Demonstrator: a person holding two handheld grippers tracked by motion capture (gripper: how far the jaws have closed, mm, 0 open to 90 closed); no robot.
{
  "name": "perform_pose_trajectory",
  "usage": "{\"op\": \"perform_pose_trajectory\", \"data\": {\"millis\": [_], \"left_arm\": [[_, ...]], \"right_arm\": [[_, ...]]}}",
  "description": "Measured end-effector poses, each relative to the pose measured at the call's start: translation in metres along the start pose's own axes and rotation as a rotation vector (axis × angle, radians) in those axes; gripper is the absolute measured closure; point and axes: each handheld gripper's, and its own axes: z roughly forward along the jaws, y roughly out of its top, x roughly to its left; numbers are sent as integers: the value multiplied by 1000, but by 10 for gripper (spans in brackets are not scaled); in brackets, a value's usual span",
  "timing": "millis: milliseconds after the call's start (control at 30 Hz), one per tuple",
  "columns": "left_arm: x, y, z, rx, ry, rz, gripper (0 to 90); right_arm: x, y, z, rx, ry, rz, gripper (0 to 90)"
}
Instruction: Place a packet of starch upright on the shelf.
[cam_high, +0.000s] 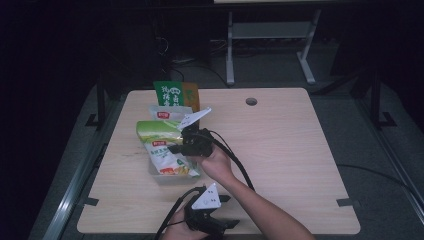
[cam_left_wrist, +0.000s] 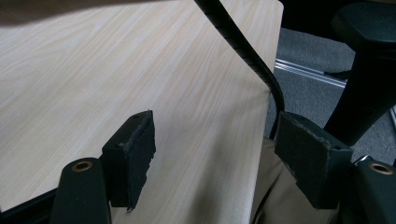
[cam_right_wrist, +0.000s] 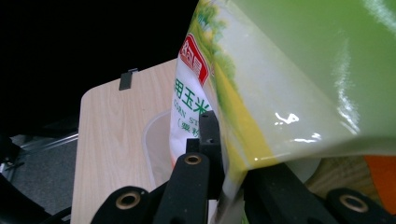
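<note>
A green-and-white bag (cam_high: 159, 142) with yellow print lies tilted over a clear plastic tub (cam_high: 161, 177) left of the table's middle. My right gripper (cam_high: 179, 144) is shut on the bag's edge, reaching in from the right. In the right gripper view the glossy bag (cam_right_wrist: 289, 84) hangs close in front, its lower edge pinched at my right gripper (cam_right_wrist: 229, 170), with the tub's rim (cam_right_wrist: 154, 135) below. My left gripper (cam_high: 229, 211) rests near the front edge, jaws open. In the left gripper view my left gripper (cam_left_wrist: 219, 149) has only bare tabletop (cam_left_wrist: 93, 70) between its pads.
A dark green and orange packet (cam_high: 175, 94) stands upright at the table's back left, with a small white packet (cam_high: 167, 114) in front of it. A cable hole (cam_high: 251, 101) sits near the back edge. The right gripper's cable (cam_left_wrist: 243, 46) crosses the left gripper view.
</note>
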Motion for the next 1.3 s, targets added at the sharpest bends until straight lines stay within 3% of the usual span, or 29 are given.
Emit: {"op": "perform_pose_trajectory", "data": {"millis": [67, 267, 367, 400, 467, 500, 567, 733, 900, 1100, 1300], "left_arm": [[0, 0, 0, 2, 0, 0, 283], [1, -1, -3, -4, 7, -8, 283], [1, -1, -3, -4, 7, -4, 283], [0, -1, -3, -6, 6, -5, 283], [0, -1, -3, -4, 5, 0, 283], [-1, -1, -3, -3, 5, -2, 283], [-1, -1, -3, -5, 3, -2, 283], [-1, -1, -1, -2, -1, -4, 283], [0, -2, -2, -3, 5, -5, 283], [1, -2, -2, 5, 11, 1, 282], [3, -3, -2, 1, 16, -15, 277]], "right_arm": [[2, -1, 2, 22, -7, -40, 883], [3, -6, 9, 30, -2, -15, 883], [6, -8, 10, 41, -13, -33, 884], [7, -10, 11, 50, -31, -58, 884], [8, -15, 15, 77, -38, -53, 885], [7, -19, 16, 75, -66, -61, 885], [0, -24, 14, 55, -25, 1, 885], [4, -27, 12, 55, -61, -68, 884], [-2, -33, 10, 33, -31, -40, 883], [-6, -34, 9, 26, -4, -42, 875], [-11, -32, 6, 59, 8, -47, 755]]}}
